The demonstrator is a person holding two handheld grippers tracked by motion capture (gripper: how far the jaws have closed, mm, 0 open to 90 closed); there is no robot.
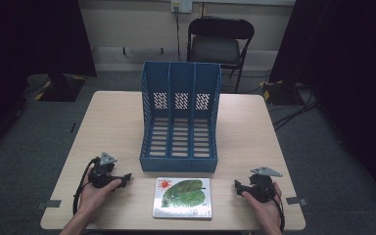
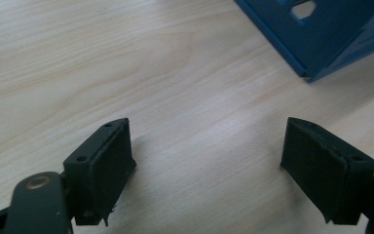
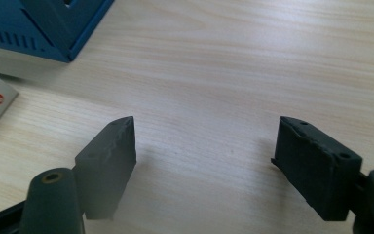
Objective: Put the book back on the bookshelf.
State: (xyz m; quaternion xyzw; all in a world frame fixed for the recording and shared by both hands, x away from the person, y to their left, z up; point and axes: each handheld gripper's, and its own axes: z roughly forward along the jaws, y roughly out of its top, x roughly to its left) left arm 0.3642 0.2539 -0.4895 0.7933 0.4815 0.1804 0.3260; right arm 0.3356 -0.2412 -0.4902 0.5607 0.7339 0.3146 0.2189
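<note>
Book (image 1: 182,197) lies flat between left tool (image 1: 125,179) and right tool (image 1: 237,186)

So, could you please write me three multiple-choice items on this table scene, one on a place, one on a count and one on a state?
1. Where does the picture book lie?
A. Inside the blue file rack
B. Flat on the table, in front of the blue file rack, between the two grippers
C. On the folding chair

2. How many compartments does the blue file rack have?
A. Two
B. Three
C. Five

3. How do the jaws of the left gripper and the right gripper stand?
A. Both open, nothing between them
B. Both shut on the book
C. Left shut, right open

Answers:
1 B, the high view shows the book lying near the table's front edge, just before the rack.
2 B, two inner dividers split the rack into three slots.
3 A, each gripper view shows bare wood between the spread jaws.
</note>
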